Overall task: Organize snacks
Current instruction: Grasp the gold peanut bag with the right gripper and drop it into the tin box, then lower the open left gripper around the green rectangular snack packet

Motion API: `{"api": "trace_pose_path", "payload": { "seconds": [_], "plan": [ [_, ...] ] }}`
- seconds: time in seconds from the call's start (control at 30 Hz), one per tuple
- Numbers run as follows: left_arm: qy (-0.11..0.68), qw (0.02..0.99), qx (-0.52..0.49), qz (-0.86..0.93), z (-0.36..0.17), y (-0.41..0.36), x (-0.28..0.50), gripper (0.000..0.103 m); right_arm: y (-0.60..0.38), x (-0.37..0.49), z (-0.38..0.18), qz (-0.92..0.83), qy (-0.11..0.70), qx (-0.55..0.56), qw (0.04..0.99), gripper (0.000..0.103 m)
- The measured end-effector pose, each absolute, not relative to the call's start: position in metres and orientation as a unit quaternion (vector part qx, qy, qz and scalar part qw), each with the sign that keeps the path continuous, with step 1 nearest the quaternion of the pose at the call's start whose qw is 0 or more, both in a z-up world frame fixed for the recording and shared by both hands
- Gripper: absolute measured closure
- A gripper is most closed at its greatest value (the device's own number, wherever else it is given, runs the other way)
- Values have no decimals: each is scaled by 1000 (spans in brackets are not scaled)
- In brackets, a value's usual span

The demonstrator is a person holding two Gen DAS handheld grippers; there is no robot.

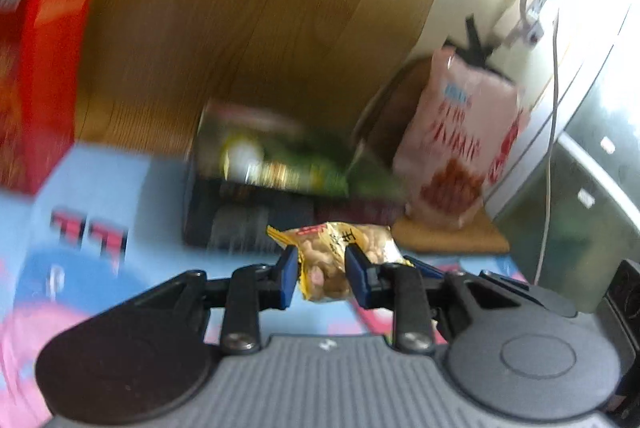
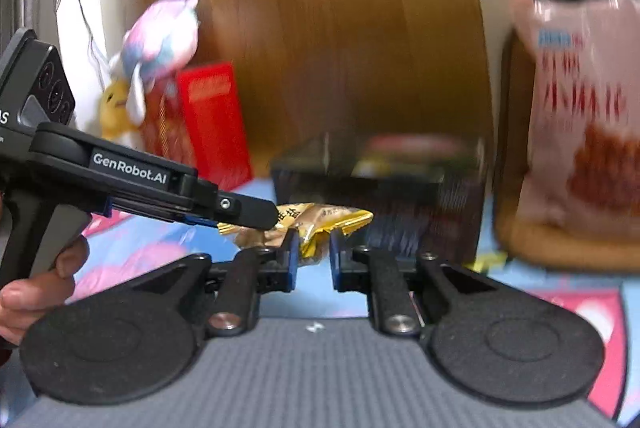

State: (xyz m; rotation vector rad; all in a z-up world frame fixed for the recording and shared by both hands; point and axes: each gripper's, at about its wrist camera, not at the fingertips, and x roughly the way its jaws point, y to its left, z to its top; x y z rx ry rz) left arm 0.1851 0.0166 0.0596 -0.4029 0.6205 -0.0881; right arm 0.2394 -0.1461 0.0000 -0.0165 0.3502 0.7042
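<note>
The left gripper [image 1: 321, 270] is seen closed, its blue pads [image 1: 289, 278] pressed against both sides of a held packet. From the right wrist view, the same left gripper is seen entering from the left, pointed to the right and slightly downward, its handle gripped by a bare hand [image 2: 38, 276]. The right gripper [image 2: 313, 254] is held level, its jaws closed on a corner of the packet.

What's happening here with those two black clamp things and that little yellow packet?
A person is sorting snacks with a handheld gripper in each hand. The left gripper is closed on a small yellow peanut packet, and the right gripper pinches its other end. A dark storage box sits just beyond, apparently the destination.
</note>
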Motion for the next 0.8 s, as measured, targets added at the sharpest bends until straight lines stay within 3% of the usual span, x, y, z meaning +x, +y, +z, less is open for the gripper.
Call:
{"api": "trace_pose_path", "payload": {
  "seconds": [0.03,0.23,0.37,0.5,0.63,0.7,0.8],
  "plan": [
    [295,935,-191,-43,65,16,194,78,-145,247,6,339,159,-11,927,91],
    [278,945,-172,-19,73,17,252,75,-141,302,19,310,141,-8,940,91],
    [309,938,-156,25,54,19,281,68,-132,336,4,281,168,-19,945,86],
    [295,940,-169,23,46,25,263,68,-157,335,-3,266,166,22,949,75],
    [266,945,-189,23,48,28,227,68,-194,315,-5,254,159,63,952,75],
    [263,945,-192,14,51,24,208,67,-206,307,-5,250,168,78,950,66],
    [266,942,-202,-8,51,17,184,67,-230,289,-14,256,193,109,941,65]
  ]
}}
